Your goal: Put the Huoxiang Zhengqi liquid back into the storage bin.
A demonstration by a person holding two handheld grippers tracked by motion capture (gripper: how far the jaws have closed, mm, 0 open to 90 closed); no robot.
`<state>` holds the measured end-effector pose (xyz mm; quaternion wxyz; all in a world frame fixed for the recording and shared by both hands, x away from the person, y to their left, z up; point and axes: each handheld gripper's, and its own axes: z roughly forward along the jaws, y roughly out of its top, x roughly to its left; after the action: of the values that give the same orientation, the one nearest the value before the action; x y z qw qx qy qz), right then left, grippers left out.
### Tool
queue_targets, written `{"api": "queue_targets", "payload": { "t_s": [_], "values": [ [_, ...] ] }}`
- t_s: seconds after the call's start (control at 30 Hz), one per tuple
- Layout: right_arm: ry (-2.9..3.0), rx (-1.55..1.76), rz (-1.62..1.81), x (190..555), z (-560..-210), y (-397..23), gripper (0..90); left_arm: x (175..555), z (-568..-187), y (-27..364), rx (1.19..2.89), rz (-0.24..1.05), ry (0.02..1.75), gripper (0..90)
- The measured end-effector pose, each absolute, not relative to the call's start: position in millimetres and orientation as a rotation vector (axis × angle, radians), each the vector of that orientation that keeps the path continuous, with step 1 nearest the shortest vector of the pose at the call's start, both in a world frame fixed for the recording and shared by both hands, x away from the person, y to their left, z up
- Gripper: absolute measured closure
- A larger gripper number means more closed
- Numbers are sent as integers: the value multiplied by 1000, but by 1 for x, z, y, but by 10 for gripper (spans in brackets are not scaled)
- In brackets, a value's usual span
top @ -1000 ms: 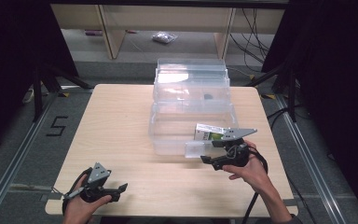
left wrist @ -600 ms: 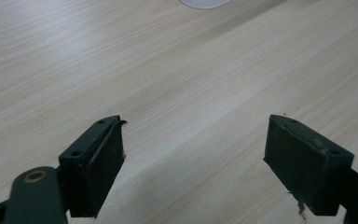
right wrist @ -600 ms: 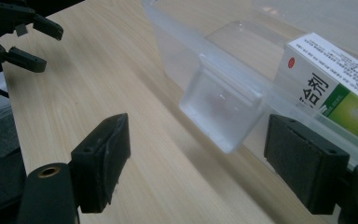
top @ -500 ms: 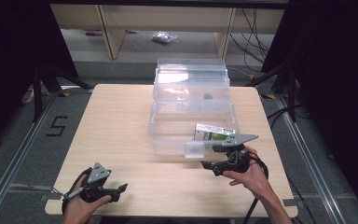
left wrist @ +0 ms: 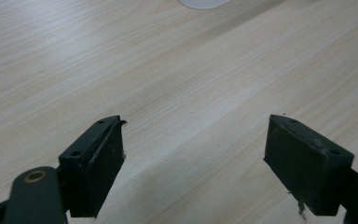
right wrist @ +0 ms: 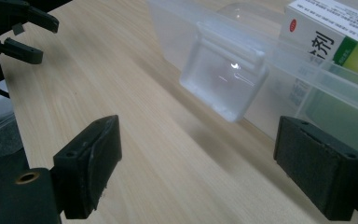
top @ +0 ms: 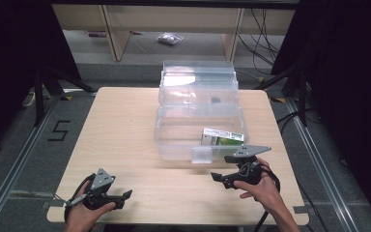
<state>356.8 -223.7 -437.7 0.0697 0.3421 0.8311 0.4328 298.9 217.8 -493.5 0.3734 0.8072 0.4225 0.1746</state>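
The right claw has drawn back from the clear box toward the lower right of the frame, its jaws now apart over bare bench.

Matt pale wood-grain table; clear glossy plastic box; printed cardboard carton.

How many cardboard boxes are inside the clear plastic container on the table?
1. A white-and-green printed cardboard box lies in the near right corner of the clear plastic container, just beyond the right gripper. The glare on the raised lid could hide something small.
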Motion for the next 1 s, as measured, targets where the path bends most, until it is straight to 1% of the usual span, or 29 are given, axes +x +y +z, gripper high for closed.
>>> {"api": "queue_targets", "payload": {
  "t_s": [0.03,0.23,0.27,0.43,0.5,0.57,0.6,0.7,0.77,1.0],
  "values": [
    [2491,1000,1298,358,-439,-226,160,299,-493,218,2067,448,1082,190],
    [2479,1094,1320,352,-443,-231,161,299,-492,220,2111,453,1062,190],
    [2457,1061,1308,353,-444,-233,161,299,-492,220,2113,453,1060,190],
    [2471,1136,1331,346,-449,-237,161,299,-492,220,2111,458,1054,190],
    [2462,1100,1312,346,-451,-241,161,299,-493,218,2072,463,1072,190],
    [2467,1153,1303,342,-453,-241,161,299,-494,218,2071,461,1074,189],
    [2457,1112,1304,343,-455,-242,161,299,-494,218,2073,458,1068,189],
    [2466,1135,1271,339,-457,-242,161,298,-494,216,2058,453,1073,189],
    [2467,1162,1264,337,-459,-240,161,298,-493,218,2091,460,1064,189],
    [2473,1149,1227,331,-463,-239,160,297,-493,216,2074,458,1065,189]
  ]
}}
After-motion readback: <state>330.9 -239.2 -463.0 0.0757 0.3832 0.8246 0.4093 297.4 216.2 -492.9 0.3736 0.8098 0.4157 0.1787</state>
